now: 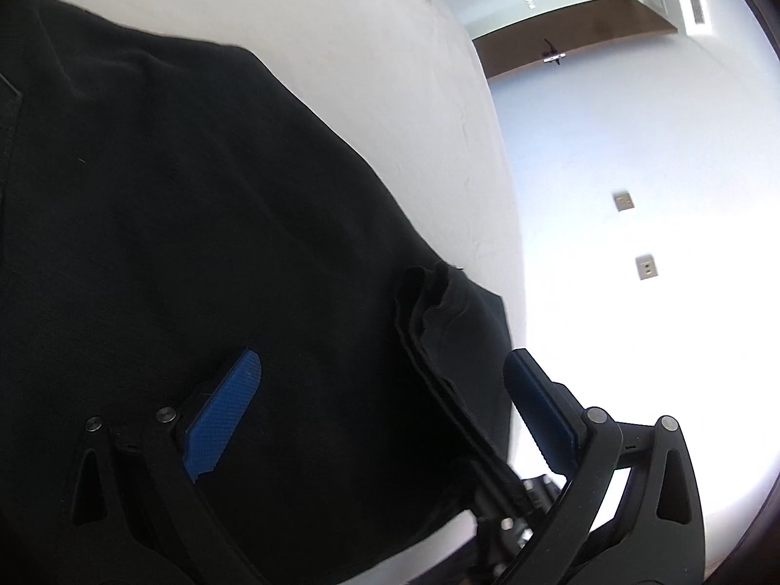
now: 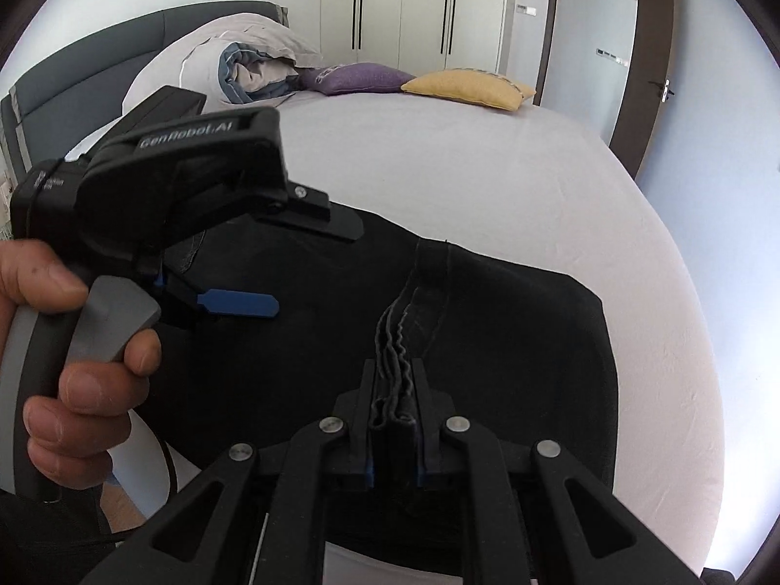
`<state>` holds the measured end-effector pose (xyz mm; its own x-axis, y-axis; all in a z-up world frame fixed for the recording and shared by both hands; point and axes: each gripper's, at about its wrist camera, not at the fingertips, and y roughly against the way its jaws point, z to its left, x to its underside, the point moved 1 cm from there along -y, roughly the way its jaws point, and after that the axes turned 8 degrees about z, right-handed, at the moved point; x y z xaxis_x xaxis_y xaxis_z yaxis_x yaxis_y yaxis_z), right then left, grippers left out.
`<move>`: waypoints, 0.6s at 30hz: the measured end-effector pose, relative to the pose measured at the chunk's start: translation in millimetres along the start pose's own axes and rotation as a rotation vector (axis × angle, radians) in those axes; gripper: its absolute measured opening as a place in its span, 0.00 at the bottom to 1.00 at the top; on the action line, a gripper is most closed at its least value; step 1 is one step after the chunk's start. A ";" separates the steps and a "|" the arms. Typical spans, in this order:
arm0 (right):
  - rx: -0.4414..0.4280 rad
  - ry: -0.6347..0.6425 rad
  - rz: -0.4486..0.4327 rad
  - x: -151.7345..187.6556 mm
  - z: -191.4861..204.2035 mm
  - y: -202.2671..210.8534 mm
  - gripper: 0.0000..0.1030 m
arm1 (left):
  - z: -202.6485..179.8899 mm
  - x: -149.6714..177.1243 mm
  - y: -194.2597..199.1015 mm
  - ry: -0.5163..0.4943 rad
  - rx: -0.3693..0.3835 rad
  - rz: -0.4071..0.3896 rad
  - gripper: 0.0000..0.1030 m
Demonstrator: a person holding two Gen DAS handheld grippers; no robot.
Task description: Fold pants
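White bed (image 2: 487, 170) carries the black pants (image 2: 512, 331), whose bunched layered edge the right tool (image 2: 394, 390) pinches tight, while the left tool (image 1: 385, 404) gapes wide above them, holding nothing.

One pair of black pants (image 2: 487, 341), two cushions, one yellow (image 2: 468, 87) and one purple (image 2: 356, 77), one bed (image 2: 463, 170).

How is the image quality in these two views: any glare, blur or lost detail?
Left wrist: wall blown out to white lower right, pants nearly featureless black, strong fisheye bending. Right wrist: evenly lit and sharp, fabric edges crisp in the right gripper; the pants' folds stay hard to read.
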<state>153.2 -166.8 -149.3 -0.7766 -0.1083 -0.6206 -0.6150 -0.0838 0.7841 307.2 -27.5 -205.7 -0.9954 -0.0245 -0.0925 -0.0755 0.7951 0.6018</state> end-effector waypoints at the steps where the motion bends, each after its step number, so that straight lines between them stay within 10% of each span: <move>1: 0.009 0.002 -0.007 1.4 -0.4 1.3 0.12 | -3.3 -1.3 -2.8 0.001 0.010 0.015 0.98; 12: 0.126 0.136 -0.104 6.6 13.6 21.1 0.12 | -46.4 -21.8 -43.2 -0.066 -0.034 0.165 0.96; 14: 0.137 0.161 -0.117 7.5 16.5 24.2 0.12 | -52.4 -23.5 -49.8 -0.091 -0.052 0.193 0.69; 15: 0.141 0.172 -0.122 8.4 17.9 25.7 0.12 | -54.5 -24.0 -53.3 -0.101 -0.061 0.213 0.35; 18: 0.140 0.205 -0.119 10.3 24.0 26.8 0.12 | -61.3 -22.9 -56.1 -0.142 -0.096 0.227 0.20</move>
<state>125.5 -146.5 -134.7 -0.6621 -0.3058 -0.6842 -0.7245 0.0278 0.6887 330.7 -108.7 -188.7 -0.9698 0.2380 -0.0526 0.1367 0.7096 0.6912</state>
